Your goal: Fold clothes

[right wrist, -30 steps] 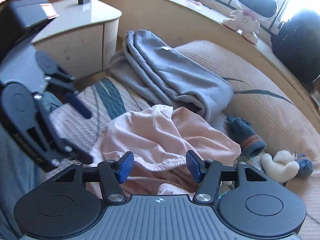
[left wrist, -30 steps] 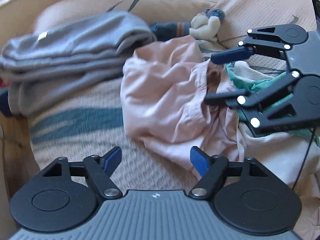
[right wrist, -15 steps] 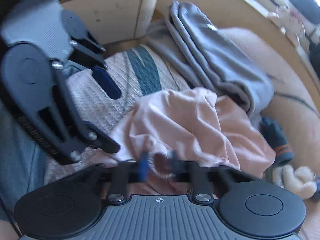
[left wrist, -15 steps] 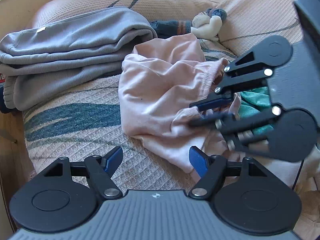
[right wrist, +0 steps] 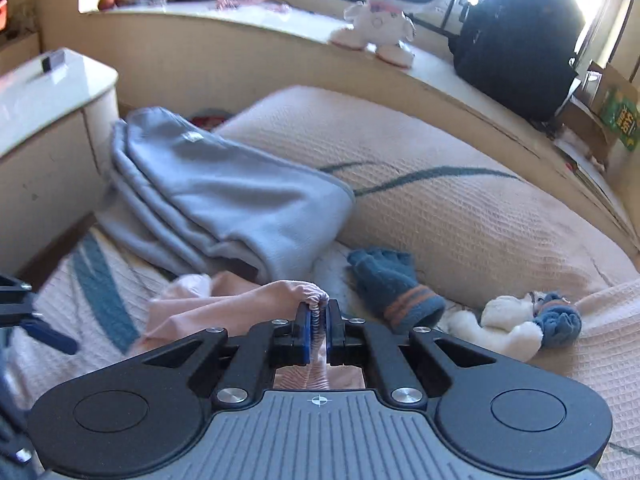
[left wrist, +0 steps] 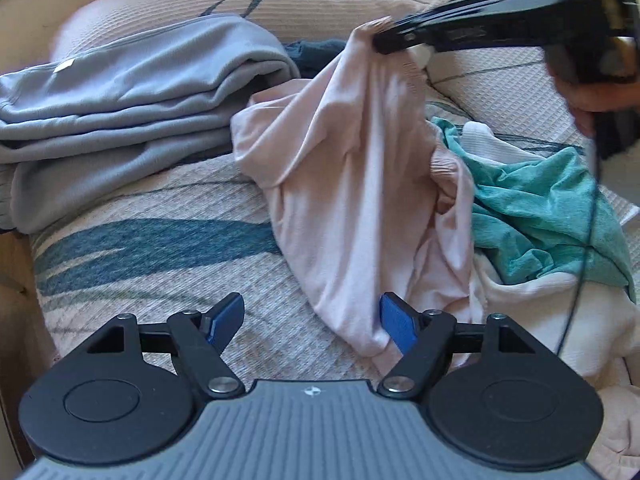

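A pale pink garment hangs from my right gripper, which is shut on its ribbed edge and holds it up over the bed. In the right wrist view the gripper pinches that ribbed edge, and the pink garment trails down to the left. My left gripper is open just above the bedspread, with the garment's lower end against its right finger. A folded grey garment lies on the left.
A teal garment and a white garment lie crumpled on the right. A dark blue glove and a small plush toy lie by the pillows. A cream cabinet stands at the left.
My right gripper closed on the pink garment's ribbed edge and lifted it up off the bed. The left gripper stayed open and low.
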